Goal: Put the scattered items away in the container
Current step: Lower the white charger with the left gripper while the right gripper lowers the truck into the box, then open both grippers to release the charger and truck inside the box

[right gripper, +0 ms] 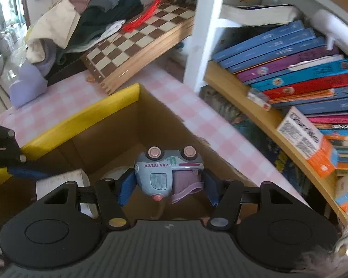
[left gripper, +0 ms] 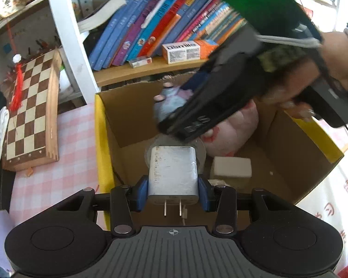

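Note:
My left gripper [left gripper: 173, 193] is shut on a white plug charger [left gripper: 172, 173], prongs toward the camera, held over the open cardboard box [left gripper: 127, 120] with yellow rim. My right gripper [right gripper: 168, 188] is shut on an upside-down blue and purple toy truck [right gripper: 168, 173] marked FUN TRUCK, held over the same box [right gripper: 81, 118]. The right gripper's black body [left gripper: 220, 102] crosses the left wrist view above the box, with the truck [left gripper: 168, 103] at its tip. Inside the box lie a pink plush toy [left gripper: 229, 134] and a white block [left gripper: 232, 168].
The box stands on a pink checked tablecloth [left gripper: 65, 143]. A wooden chessboard [left gripper: 32, 113] with a red tassel leans at the left. A bookshelf [left gripper: 155, 32] of books and small cartons stands behind. Piled clothes [right gripper: 81, 16] lie beyond the chessboard.

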A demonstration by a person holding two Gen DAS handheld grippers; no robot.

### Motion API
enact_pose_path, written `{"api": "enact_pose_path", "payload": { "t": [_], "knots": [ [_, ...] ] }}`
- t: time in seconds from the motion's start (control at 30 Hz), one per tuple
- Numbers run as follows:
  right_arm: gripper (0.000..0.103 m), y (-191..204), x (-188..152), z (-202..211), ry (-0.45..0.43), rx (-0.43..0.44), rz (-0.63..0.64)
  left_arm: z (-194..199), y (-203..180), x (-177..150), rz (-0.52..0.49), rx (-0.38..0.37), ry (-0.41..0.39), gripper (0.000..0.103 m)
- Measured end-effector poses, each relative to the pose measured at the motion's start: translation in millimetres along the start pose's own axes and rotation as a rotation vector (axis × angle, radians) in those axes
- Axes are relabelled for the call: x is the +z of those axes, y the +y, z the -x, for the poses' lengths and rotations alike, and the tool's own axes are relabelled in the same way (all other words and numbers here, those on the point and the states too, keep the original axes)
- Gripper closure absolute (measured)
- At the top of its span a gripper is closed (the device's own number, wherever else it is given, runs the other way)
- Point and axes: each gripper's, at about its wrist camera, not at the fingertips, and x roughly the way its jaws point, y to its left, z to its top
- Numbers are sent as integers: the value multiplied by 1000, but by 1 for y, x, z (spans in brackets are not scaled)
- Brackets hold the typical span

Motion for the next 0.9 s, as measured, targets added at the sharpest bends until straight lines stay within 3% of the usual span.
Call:
{"api": "enact_pose_path", "payload": {
  "t": [0.3,0.6,0.9],
  "knots": [
    [44,5,10,-25,31,43,-19,-1,-6,1,-16,12,18,61],
    [44,17,15,-36,46,57,25,19,-14,-1,-26,39,-51,57],
    [44,30,22,-39,29,52,73,32,-19,-2,-28,50,-65,55]
  ]
}}
